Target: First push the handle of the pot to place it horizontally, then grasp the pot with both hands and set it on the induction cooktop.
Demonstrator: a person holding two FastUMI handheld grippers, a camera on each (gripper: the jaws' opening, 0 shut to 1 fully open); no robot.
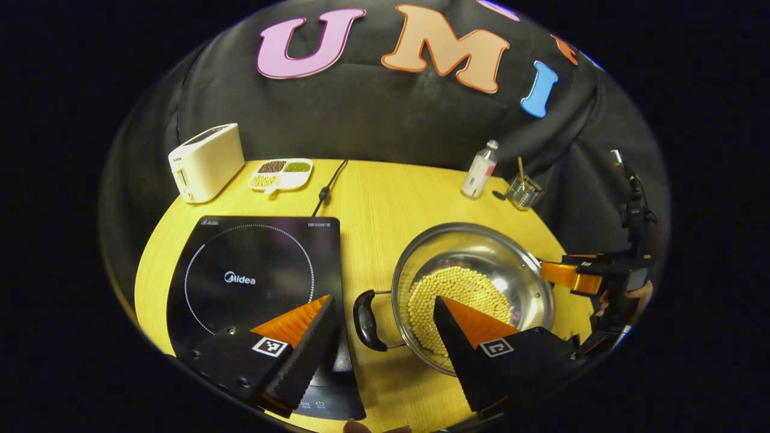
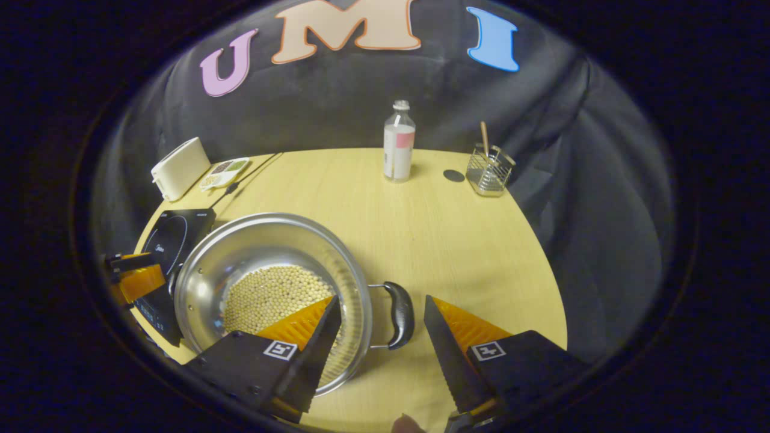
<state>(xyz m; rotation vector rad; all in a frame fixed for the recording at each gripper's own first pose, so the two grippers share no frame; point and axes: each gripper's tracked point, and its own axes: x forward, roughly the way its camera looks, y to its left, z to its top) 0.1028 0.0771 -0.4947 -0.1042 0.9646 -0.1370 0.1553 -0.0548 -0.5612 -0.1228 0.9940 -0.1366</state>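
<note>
Round wooden table (image 2: 457, 240), black cloth wall (image 2: 325, 114) behind

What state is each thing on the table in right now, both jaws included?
Pot: upright on the table, beans inside, not on the cooktop.
Left pot handle: between open left jaws, ungripped.
Right pot handle: between open right jaws, ungripped.
Induction cooktop: bare, beside the pot.
Left gripper: open.
Right gripper: open.
Bottle: upright, capped.
Toaster: upright.
</note>
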